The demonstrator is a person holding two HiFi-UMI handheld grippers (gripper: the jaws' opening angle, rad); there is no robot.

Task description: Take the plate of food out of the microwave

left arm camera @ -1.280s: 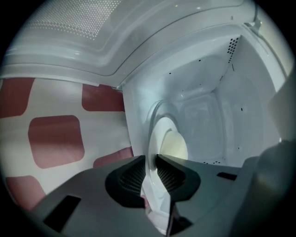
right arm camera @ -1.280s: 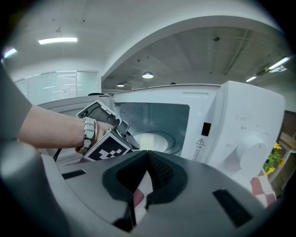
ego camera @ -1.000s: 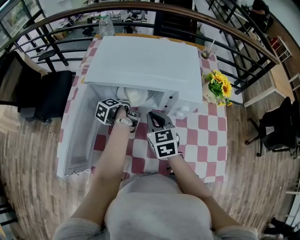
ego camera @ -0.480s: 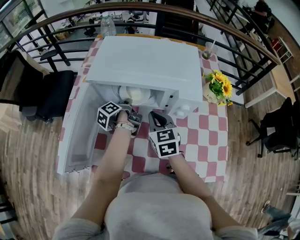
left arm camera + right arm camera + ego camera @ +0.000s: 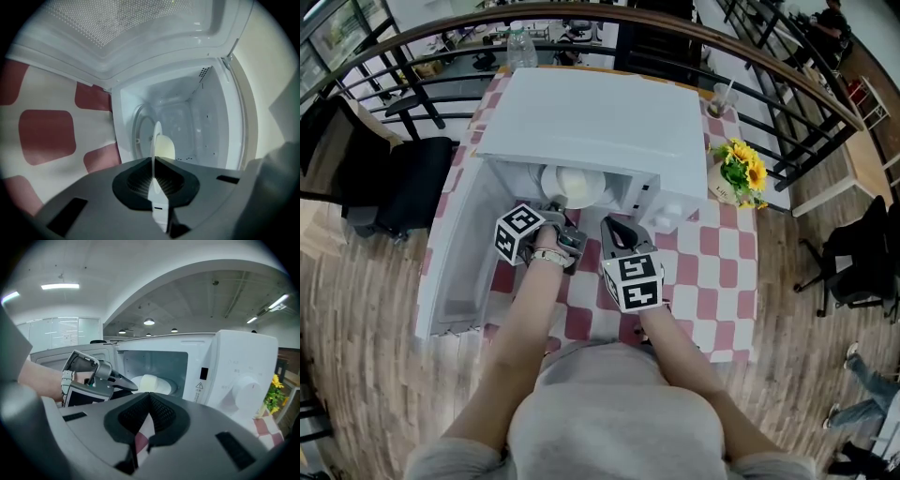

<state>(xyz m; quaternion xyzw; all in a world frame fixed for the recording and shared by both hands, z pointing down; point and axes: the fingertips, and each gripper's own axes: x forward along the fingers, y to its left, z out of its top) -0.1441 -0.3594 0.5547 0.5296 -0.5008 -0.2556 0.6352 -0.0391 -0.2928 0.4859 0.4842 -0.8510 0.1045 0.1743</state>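
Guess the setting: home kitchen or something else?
Probably an office or cafe mezzanine, not a home kitchen: a white microwave stands on a checked tablecloth, a curved railing rings the table, and recessed lights dot a large open ceiling.

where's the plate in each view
Head view: plate top centre, inside the microwave.
Left gripper view: centre, edge-on, rim in the shut left tool.
Right gripper view: centre, in the cavity.
Shared landmark: the microwave's open cavity.
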